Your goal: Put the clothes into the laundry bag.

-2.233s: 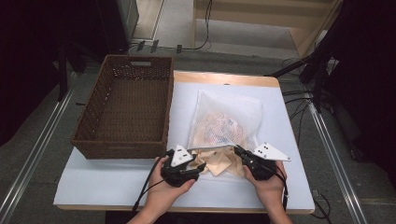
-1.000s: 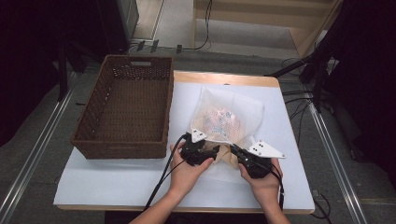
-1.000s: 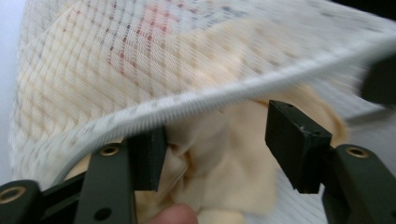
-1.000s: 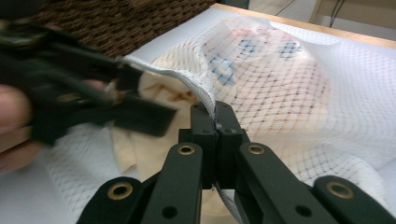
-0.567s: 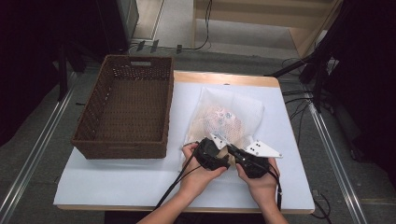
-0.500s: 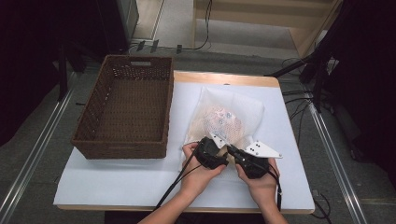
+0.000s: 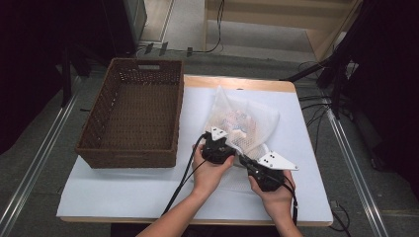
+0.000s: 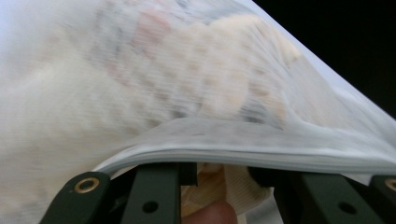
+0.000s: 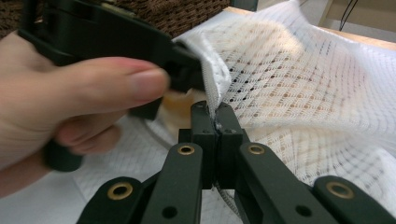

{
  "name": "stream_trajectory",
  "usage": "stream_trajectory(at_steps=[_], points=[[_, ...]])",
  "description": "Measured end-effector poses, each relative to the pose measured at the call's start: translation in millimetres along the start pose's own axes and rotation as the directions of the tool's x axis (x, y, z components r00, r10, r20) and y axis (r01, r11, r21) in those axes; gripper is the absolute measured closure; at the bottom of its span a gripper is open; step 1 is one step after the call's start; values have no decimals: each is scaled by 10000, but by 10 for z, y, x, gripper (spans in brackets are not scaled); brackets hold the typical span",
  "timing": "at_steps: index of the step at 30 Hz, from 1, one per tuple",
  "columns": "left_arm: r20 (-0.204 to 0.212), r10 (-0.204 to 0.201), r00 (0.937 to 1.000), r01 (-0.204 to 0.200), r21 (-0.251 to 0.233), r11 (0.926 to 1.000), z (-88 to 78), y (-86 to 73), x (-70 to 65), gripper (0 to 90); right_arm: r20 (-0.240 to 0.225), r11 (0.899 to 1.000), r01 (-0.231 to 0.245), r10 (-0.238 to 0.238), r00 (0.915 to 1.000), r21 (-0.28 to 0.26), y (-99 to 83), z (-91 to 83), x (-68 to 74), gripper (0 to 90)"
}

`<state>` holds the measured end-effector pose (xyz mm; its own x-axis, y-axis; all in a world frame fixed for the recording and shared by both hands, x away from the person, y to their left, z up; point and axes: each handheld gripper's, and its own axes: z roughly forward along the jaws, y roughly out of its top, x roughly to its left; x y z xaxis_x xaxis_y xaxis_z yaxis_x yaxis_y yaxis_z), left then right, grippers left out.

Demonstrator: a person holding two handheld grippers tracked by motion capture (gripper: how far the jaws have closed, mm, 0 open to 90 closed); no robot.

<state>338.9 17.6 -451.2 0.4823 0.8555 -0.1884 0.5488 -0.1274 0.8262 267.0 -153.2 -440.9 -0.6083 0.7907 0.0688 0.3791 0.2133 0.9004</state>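
Note:
A white mesh bag (image 7: 247,121) with cream and patterned cloth inside lies on the table, its near edge raised. My right gripper (image 7: 245,160) is shut on the bag's zipper hem (image 9: 212,100), its jaws pressed together (image 9: 215,112). My left gripper (image 7: 223,142) sits just left of it at the same hem. Its jaws (image 8: 224,168) have just been closing. A gap still shows between them, with cream cloth in it and the hem (image 8: 243,151) draped over their tips. From the right gripper view, the left gripper (image 9: 182,88) reaches the hem beside a hand (image 9: 70,93).
An empty brown wicker basket (image 7: 99,111) stands on the left of the table, close to the bag. The table carries a white cover (image 7: 123,192). Cables trail from both grippers toward the front edge. Rails and dark floor flank the table.
My left gripper has slid right along the bag's near edge until it sits beside the right gripper. The bag has bunched into a higher mound. The right gripper has stayed in place.

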Motion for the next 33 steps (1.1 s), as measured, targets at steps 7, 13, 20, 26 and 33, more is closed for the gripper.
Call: stream_trajectory(at_steps=[7,13,20,26,33], points=[[1024,308,9943,-484,1735,9836,141,-63,109,490,239,9996,-130,124,9996,250,-59,14,-78,900],[1498,1095,9826,-1345,1686,9765,-306,-88,156,358,338,9990,-450,452,9984,-70,-24,-12,-161,900],[511,2053,9774,-2114,2780,9370,-135,-256,123,443,282,9993,-345,349,9990,-120,4,4,-113,900],[276,1982,9798,-1981,2759,9406,53,-166,-33,656,116,9994,-337,338,9994,-57,-17,59,-100,900],[221,1128,9934,-1147,1298,9849,59,-10,-68,793,22,9994,-335,335,9994,-63,-48,26,-115,900]])
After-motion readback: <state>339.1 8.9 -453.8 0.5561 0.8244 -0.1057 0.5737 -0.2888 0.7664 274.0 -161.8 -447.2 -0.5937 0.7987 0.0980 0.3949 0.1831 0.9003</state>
